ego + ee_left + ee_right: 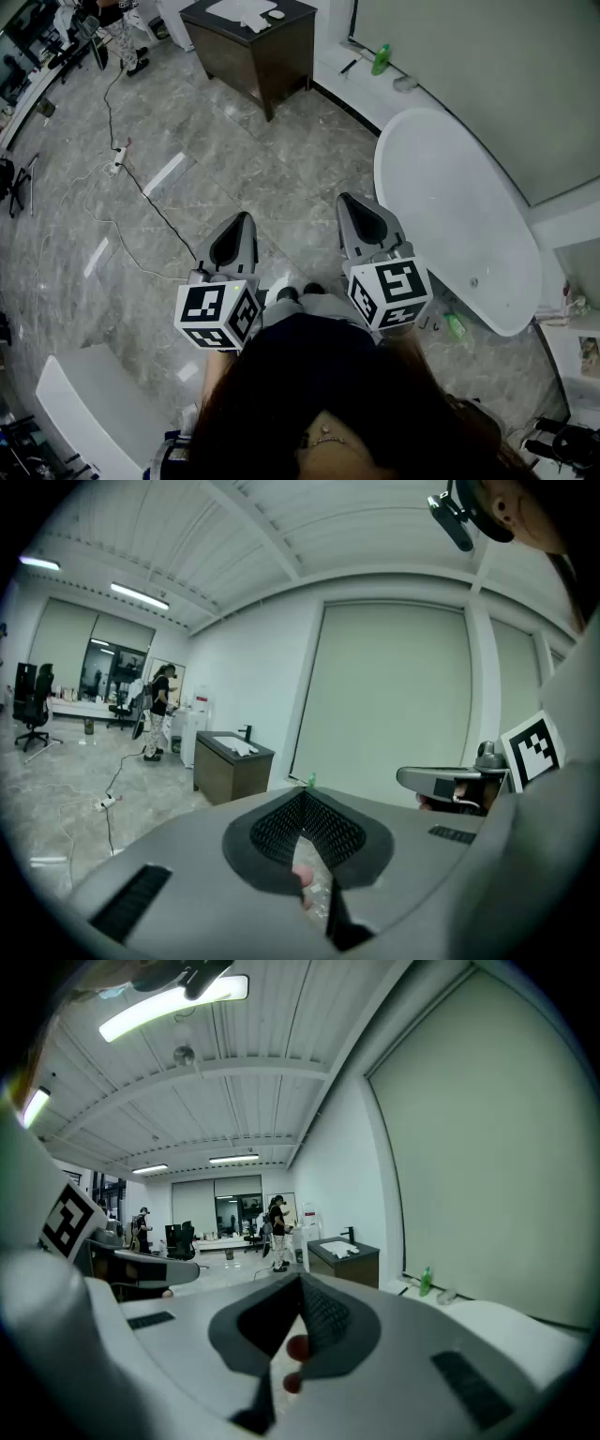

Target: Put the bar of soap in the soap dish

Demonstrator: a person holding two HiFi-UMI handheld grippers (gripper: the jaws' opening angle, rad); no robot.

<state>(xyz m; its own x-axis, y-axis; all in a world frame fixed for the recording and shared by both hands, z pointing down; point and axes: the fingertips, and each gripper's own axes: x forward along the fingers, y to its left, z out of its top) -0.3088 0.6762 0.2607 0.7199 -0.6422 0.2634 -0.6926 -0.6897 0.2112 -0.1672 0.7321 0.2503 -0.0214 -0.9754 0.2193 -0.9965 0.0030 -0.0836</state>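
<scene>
The bar of soap shows in no view, nor does a soap dish. The left claw (241, 219) and right claw (350, 200) are both closed tight and hold nothing, side by side above the floor (187, 141). A bathtub (450, 206) lies to the right, and a counter (246, 26) stands well ahead. I judge the task not yet begun.

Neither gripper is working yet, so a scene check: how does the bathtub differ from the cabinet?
The bathtub is white and oval, while the cabinet is dark and boxy. The bathtub is the nearer of the two. The cabinet stands farther off, with white items on its top. Both stand on the grey floor along the wall.
</scene>
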